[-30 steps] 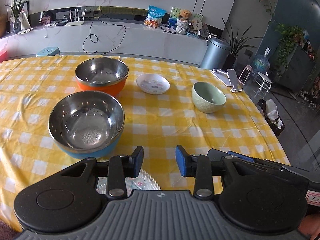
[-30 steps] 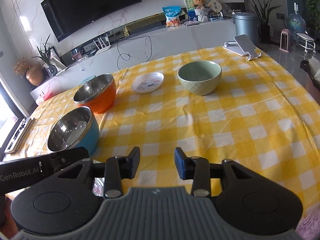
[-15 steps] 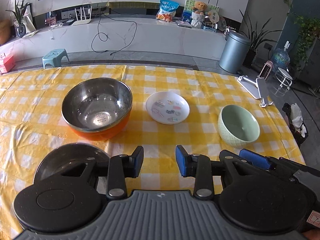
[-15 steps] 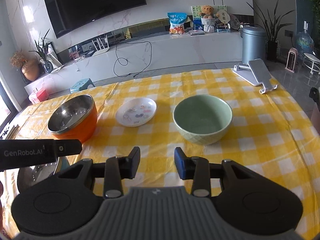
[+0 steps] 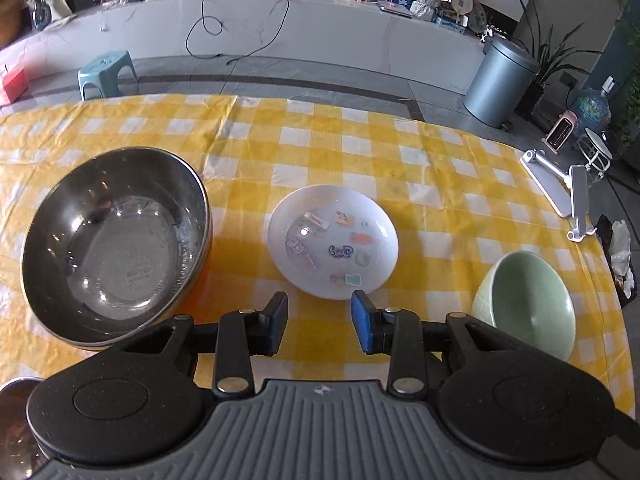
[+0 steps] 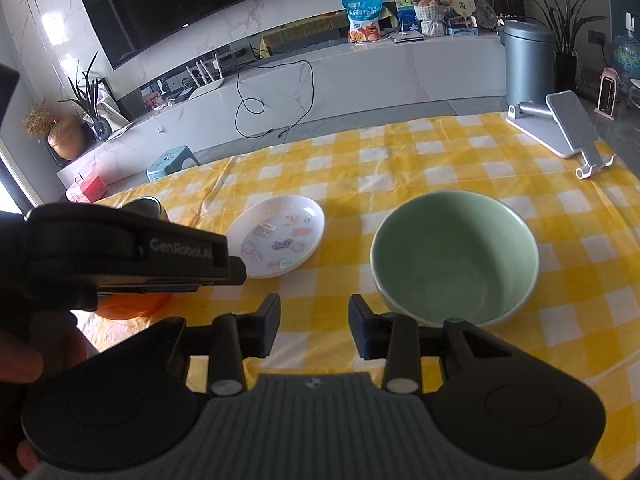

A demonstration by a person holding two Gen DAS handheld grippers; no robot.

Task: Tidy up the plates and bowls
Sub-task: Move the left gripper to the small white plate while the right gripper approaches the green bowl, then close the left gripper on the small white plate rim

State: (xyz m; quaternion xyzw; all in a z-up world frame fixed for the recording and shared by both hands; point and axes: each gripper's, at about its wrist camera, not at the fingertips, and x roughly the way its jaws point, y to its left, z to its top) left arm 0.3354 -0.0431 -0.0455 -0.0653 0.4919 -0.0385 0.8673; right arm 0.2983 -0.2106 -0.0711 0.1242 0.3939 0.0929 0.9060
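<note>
So the whole thing comes down to which gripper is lined up with which dish. Starting closest in: the left gripper (image 5: 319,326) has its blue-padded jaws partly apart with nothing between them, just checked cloth showing in the gap. Same deal for the right gripper (image 6: 314,326), jaws partway open and holding nothing.

Right past the left gripper's tips, dead ahead, is the shallow white plastic plate with little cartoon stickers (image 5: 334,240). Its near rim sits just beyond the gap between the pads, apart from them. It's round, so no long axis to worry about; what matters is that thin rim lying flat on the yellow-and-white checked tablecloth (image 5: 360,140).

The pale green ceramic bowl (image 6: 454,254) is just ahead of the right gripper and a bit to its right side, near rim almost over the right finger (not touching as far as I can tell). From the left wrist view that same bowl is off at the far right edge, so the right hand is clearly nearer to it, and the left is nearer to the plate.

The stainless steel bowl with the orange outer shell (image 5: 116,246) sits to the left of the plate, close beside it but apart.

My guess: left goes for the plate rim, right for the green bowl wall, each straight ahead and down.
</note>
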